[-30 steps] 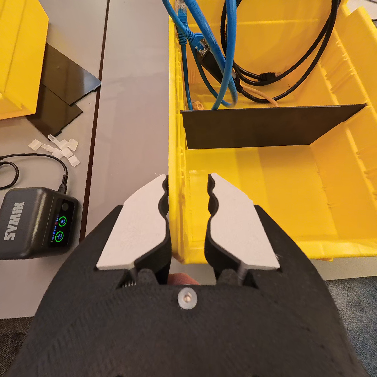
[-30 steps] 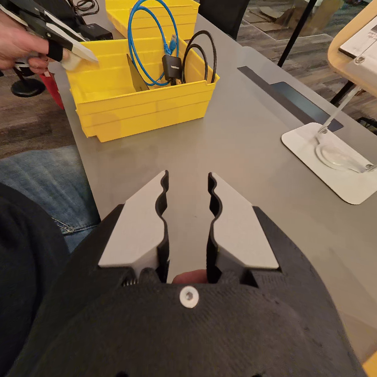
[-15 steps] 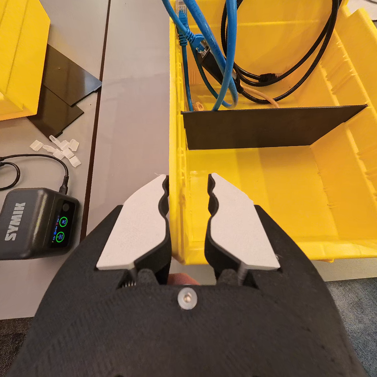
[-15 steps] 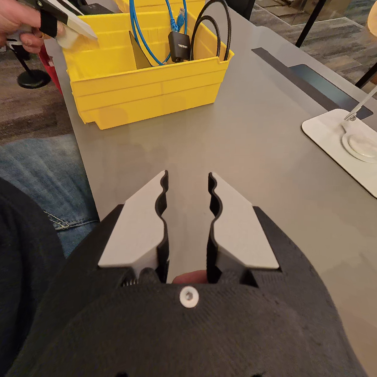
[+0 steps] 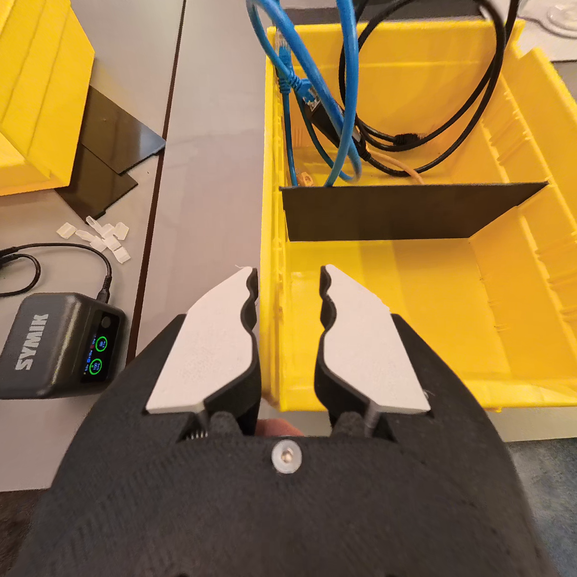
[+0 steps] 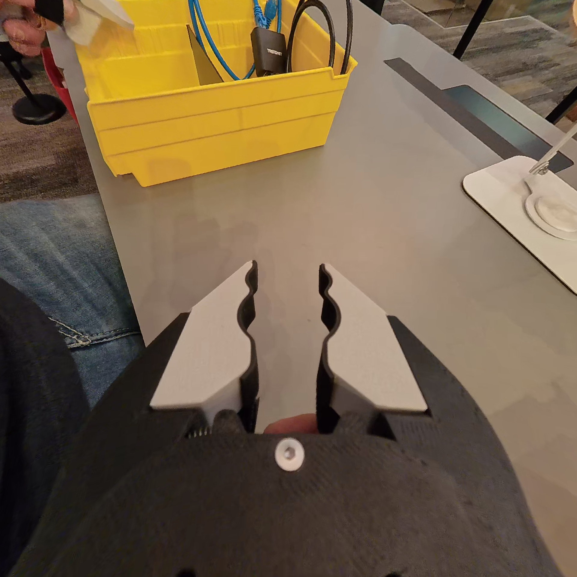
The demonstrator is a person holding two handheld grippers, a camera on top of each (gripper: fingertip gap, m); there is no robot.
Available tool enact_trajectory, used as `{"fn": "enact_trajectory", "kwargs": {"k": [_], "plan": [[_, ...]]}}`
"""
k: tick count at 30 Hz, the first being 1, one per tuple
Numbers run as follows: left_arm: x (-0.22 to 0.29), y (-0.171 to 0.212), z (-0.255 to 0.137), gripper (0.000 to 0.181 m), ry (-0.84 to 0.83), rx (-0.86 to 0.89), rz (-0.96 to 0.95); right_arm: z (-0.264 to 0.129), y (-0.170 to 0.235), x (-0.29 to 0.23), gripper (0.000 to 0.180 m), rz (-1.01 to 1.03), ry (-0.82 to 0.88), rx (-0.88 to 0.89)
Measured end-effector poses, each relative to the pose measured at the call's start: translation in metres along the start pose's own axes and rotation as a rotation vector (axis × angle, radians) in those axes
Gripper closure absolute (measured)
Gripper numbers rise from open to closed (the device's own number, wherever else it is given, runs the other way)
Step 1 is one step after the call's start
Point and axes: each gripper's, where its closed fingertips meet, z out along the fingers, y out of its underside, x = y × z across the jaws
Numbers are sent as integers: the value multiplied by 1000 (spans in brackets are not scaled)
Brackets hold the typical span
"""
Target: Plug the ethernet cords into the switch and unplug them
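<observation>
We hold both claws empty and parted: left claw (image 5: 288,271) over the bin (image 5: 515,281) rim, right claw (image 6: 288,265) before the bin.

Warm, even indoor light in both views, slightly dim. Soft sheen on the grey bench (image 6: 390,218), only faint shadows under the yellow bin (image 6: 218,125). Strong wide-angle bending at the frame edges. Motion blur on the lower body of the left hand-held gripper (image 5: 288,273); centre sharp.

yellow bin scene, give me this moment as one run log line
left gripper: open, over yellow bin corner | right gripper: open, above table | switch, blue cords: in bin, untouched
</observation>
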Motion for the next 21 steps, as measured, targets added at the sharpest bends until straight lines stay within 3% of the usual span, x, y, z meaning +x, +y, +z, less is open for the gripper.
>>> {"fn": "enact_trajectory", "kwargs": {"k": [21], "plan": [[6,-13,-6,137,-36,43,55,7,8,1,140,-8,6,-25]]}}
